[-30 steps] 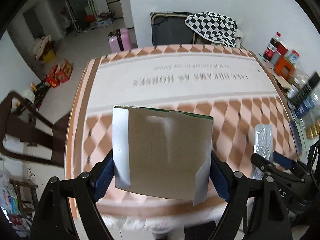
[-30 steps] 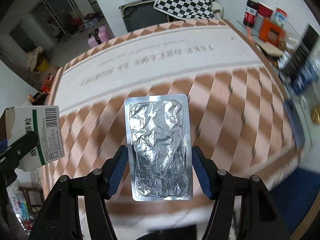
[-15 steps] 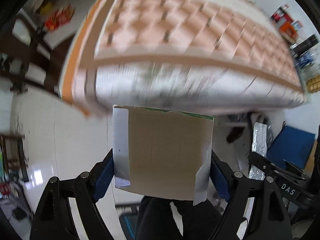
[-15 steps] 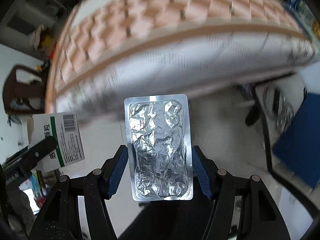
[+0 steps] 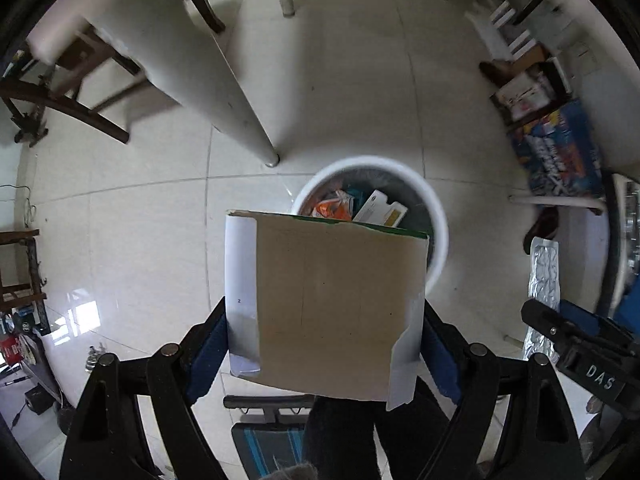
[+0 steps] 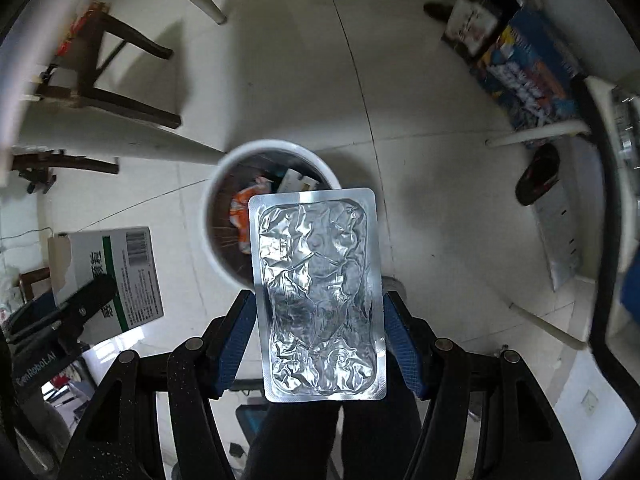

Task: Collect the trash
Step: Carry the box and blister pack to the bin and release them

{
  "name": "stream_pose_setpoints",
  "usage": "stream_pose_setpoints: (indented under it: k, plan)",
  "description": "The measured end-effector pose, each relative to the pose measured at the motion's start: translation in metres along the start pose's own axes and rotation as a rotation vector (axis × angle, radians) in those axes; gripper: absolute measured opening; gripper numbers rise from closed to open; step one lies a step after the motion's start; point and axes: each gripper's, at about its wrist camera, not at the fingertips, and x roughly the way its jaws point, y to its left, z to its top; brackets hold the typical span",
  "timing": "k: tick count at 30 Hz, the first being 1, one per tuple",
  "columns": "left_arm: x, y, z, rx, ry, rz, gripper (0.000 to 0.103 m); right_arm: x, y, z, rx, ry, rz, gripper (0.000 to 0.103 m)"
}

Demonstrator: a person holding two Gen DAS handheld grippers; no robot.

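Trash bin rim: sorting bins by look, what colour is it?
White; the trash bin rim shows best in the right wrist view.

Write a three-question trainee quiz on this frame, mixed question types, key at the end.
1. True or false: the left gripper is clamped on a flattened cardboard box.
2. What does the right gripper hold? A) a plastic bottle B) a silver foil blister pack C) nothing
3. Short answer: what stands on the floor below both grippers, and is it empty?

Key
1. True; the blue pads press on both side edges of the box.
2. B
3. A white round trash bin; not empty, an orange wrapper and a white carton already lie inside.
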Motion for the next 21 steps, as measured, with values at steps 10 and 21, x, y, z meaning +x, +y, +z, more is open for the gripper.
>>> stream_pose_setpoints:
  k: [10, 21]
  plan:
    - [0.092, 0.021, 0.000, -0.065, 0.087, -0.080, 0.095, 0.124, -0.014, 0.035, 0.030, 0.066, 0.070, 0.066]
    - [0.068, 0.042, -0.015, -0.094, 0.043, -0.009, 0.097, 0.127, 0.006, 0.042, 0.010, 0.046, 0.169, 0.096]
